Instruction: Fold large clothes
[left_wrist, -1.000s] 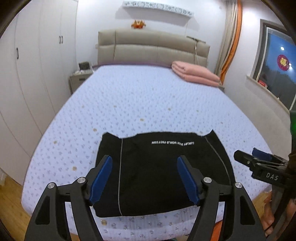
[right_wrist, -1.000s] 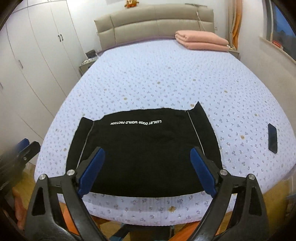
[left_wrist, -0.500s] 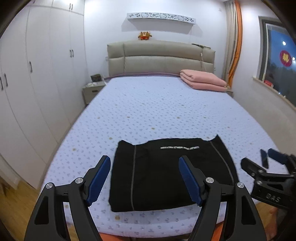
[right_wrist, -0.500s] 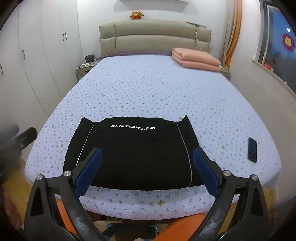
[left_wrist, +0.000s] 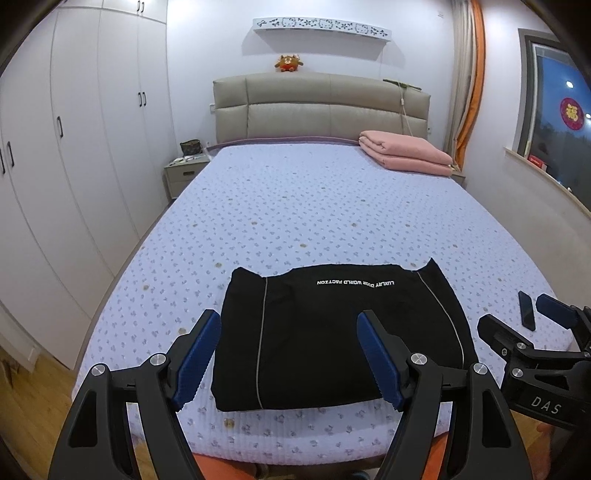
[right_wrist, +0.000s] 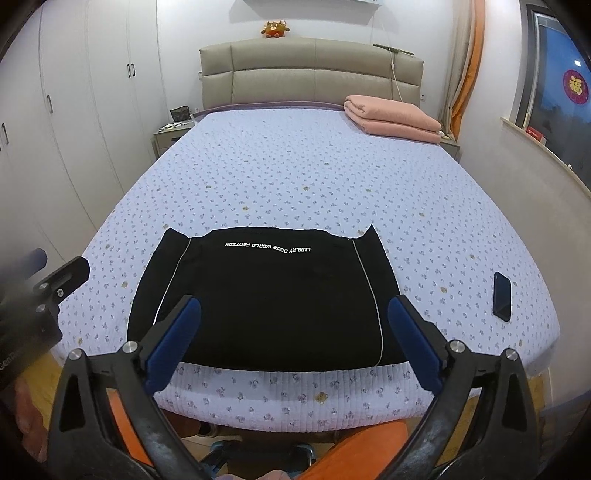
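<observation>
Both tongs gape empty — left tongs (left_wrist: 290, 354), right tongs (right_wrist: 293, 341), just widened — above the folded black garment (right_wrist: 266, 295).

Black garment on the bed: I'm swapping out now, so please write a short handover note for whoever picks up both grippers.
Left gripper: open, empty, held above the near edge of the bed.
Right gripper: open, empty; its jaws have just been opening, nothing between them.
Black garment: folded into a flat rectangle near the foot of the bed, white lettering on top.
Phone: on the bed, right of the garment, apart from it.
Done: folding appears finished.
Left: possibly one more fold; cannot tell.
</observation>
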